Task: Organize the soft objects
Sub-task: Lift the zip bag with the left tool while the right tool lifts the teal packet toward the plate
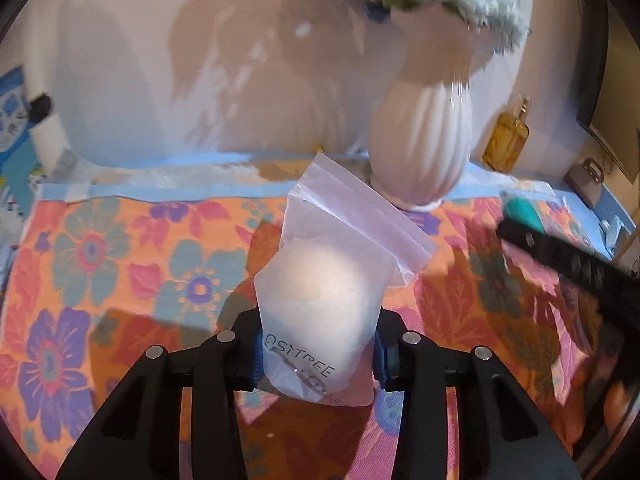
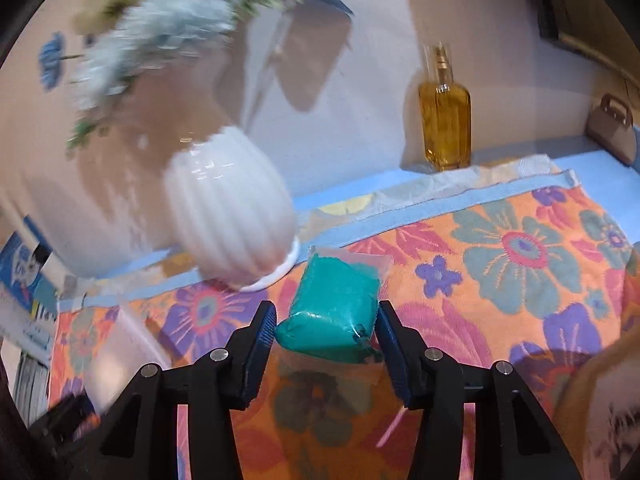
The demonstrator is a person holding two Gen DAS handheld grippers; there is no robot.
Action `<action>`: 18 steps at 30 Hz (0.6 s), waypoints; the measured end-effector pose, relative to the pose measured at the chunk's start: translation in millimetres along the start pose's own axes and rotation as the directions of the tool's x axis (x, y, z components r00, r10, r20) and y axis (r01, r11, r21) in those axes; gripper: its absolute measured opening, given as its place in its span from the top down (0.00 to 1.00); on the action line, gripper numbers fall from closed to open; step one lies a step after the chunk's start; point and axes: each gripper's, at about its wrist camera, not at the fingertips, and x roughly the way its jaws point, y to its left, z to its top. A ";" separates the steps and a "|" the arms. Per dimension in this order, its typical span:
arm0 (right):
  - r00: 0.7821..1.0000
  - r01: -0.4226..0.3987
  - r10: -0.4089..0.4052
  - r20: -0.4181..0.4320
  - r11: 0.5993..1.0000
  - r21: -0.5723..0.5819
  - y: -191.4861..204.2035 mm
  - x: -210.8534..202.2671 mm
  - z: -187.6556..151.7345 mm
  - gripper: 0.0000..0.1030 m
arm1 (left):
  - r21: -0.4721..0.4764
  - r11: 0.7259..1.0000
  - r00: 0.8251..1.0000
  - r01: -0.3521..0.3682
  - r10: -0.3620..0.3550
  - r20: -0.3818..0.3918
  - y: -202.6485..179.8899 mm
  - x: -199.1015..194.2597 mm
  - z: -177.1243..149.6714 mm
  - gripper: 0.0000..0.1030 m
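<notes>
A clear zip bag of white soft filling [image 1: 320, 292], printed with dark letters, stands on the floral cloth [image 1: 120, 260]. My left gripper [image 1: 318, 344] is shut on its lower part, with a blue pad pressed against each side. In the right wrist view a clear bag of teal soft material [image 2: 336, 300] lies on the cloth. My right gripper [image 2: 326, 320] has its pads against both sides of that bag. In the left wrist view the right gripper's black body [image 1: 560, 256] shows at the right edge, with the teal bag [image 1: 520, 208] beyond it.
A white ribbed vase [image 1: 420, 140] with flowers stands close behind both bags, near the cloth's back edge. An amber glass bottle [image 2: 444, 120] stands against the wall to its right. A small brown handbag [image 2: 612, 128] sits at the far right.
</notes>
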 end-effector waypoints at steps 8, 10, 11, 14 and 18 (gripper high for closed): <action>1.000 0.016 -0.015 0.014 0.995 -0.096 12.2 -70.8 -67.7 0.51 | 0.003 0.999 0.999 0.036 -0.036 0.038 -13.5 -61.6 -49.9 0.64; 1.000 0.007 -0.006 0.013 0.995 -0.100 9.5 -87.5 -82.6 0.51 | 0.020 0.999 0.998 0.042 -0.043 0.039 -21.1 -74.6 -59.5 0.64; 1.000 0.002 -0.001 0.011 0.995 -0.099 7.4 -96.3 -89.8 0.51 | 0.022 0.999 0.998 0.047 -0.048 0.042 -24.0 -82.4 -64.6 0.64; 1.000 -0.005 0.005 0.001 0.997 -0.078 -1.1 -114.2 -105.9 0.51 | 0.009 0.998 0.996 0.070 -0.070 0.051 -29.4 -101.6 -76.0 0.64; 0.999 -0.018 0.017 -0.031 1.000 -0.018 -16.6 -135.5 -120.9 0.51 | -0.002 0.996 0.994 0.095 -0.094 0.062 -39.4 -122.8 -85.0 0.64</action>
